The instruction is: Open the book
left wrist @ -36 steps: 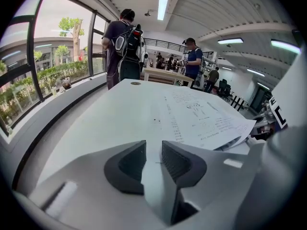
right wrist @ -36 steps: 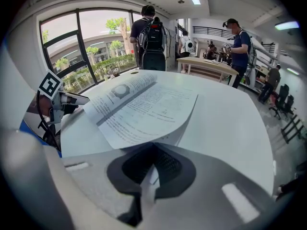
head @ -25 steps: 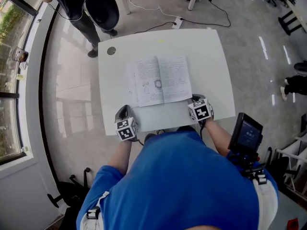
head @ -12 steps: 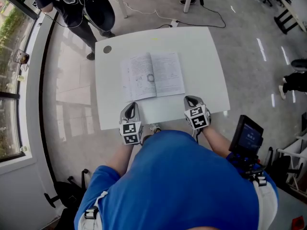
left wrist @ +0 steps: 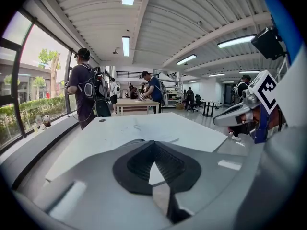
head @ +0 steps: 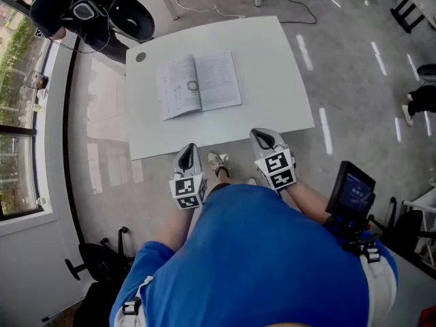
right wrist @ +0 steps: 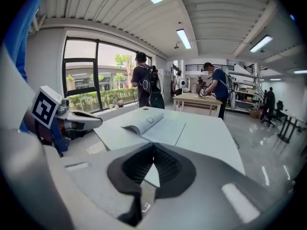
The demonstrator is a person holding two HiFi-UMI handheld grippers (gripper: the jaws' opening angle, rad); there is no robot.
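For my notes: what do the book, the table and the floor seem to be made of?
Book: paper, matte white pages with print and figures, arching at the spine.
Table: smooth white top with a faint sheen, probably laminate or painted board.
Floor: hard polished grey, perhaps sealed concrete or tile; it mirrors ceiling lights as bright streaks.

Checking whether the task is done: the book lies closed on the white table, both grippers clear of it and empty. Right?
No: the head view shows the book lying open on the white table. The left gripper and right gripper are clear of it and empty.
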